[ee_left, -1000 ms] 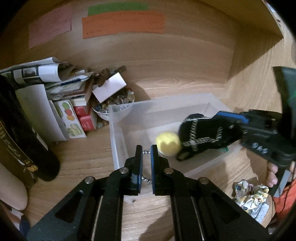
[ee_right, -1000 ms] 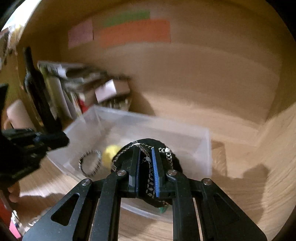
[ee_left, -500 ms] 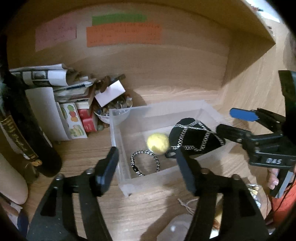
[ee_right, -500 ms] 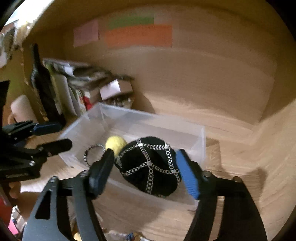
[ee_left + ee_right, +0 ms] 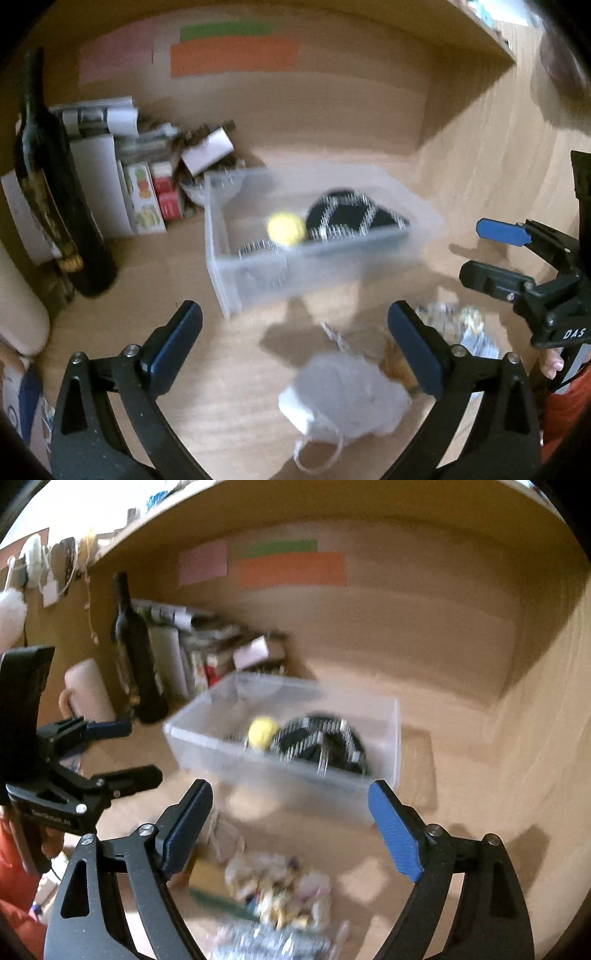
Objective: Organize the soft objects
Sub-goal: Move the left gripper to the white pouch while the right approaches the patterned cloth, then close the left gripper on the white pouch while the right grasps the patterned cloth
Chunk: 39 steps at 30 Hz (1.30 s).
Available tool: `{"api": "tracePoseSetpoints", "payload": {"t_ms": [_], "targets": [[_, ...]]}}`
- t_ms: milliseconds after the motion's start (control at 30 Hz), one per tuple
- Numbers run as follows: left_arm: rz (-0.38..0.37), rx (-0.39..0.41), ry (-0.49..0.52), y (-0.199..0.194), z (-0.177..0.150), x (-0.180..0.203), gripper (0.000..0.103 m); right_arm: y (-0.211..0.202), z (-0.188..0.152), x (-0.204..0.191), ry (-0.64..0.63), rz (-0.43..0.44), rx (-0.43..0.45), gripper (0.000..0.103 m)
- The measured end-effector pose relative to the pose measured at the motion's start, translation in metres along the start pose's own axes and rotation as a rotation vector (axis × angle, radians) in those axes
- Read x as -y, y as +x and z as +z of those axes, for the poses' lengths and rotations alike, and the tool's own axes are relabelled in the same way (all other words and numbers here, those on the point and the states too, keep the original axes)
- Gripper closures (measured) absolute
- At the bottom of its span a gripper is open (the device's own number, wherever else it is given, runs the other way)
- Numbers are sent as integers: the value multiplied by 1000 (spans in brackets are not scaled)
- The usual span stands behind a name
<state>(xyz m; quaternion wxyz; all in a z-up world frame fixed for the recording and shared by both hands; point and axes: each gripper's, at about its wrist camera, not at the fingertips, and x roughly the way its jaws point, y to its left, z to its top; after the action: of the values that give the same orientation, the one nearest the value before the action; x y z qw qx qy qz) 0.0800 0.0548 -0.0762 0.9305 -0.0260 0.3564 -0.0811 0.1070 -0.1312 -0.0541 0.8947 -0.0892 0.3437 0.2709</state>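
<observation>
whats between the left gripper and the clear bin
In the left wrist view, bare wood only: the white mesh pouf lies between the left gripper fingers, short of the clear bin.

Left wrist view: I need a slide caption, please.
Open left gripper above a white fluffy pouf; clear plastic bin holds yellow ball and black chain-trimmed cap.

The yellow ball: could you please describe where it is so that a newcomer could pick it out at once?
Find the clear plastic bin on the wooden desk, right of the dark bottle. The yellow ball lies inside, between a beaded bracelet and a black cap with silver chains. It is the bin's only bright, plain, round item.
</observation>
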Motion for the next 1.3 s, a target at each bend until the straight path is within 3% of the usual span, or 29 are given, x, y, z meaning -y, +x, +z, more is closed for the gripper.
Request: {"api": "tracePoseSetpoints", "payload": {"t_ms": [333, 467, 600, 667, 733, 767, 867, 1033, 1300], "targets": [[-14, -101, 2, 18, -40, 10, 1, 10, -44, 8, 90, 13, -89, 21], [-36, -116, -19, 22, -47, 9, 1, 12, -50, 11, 101, 28, -110, 44], [-57, -128, -68, 27, -48, 1, 1, 13, -54, 9, 98, 35, -120, 58], [-82, -140, -98, 31, -49, -3, 1, 12, -54, 9, 97, 42, -118, 71], [-119, -149, -114, 33, -51, -4, 8, 10, -54, 9, 94, 38, -112, 81], [-139, -155, -115, 34, -51, -4, 16, 10, -54, 9, 95, 35, -109, 86], [-192, -158, -102, 33, -53, 1, 31, 8, -54, 10, 101, 29, -100, 90], [-221, -153, -71, 30, -51, 7, 51, -2, -47, 9, 93, 16, -59, 90], [-184, -88, -23, 12, -38, 7, 84, -18, -28, 10, 92, 15, 27, 90]]}}
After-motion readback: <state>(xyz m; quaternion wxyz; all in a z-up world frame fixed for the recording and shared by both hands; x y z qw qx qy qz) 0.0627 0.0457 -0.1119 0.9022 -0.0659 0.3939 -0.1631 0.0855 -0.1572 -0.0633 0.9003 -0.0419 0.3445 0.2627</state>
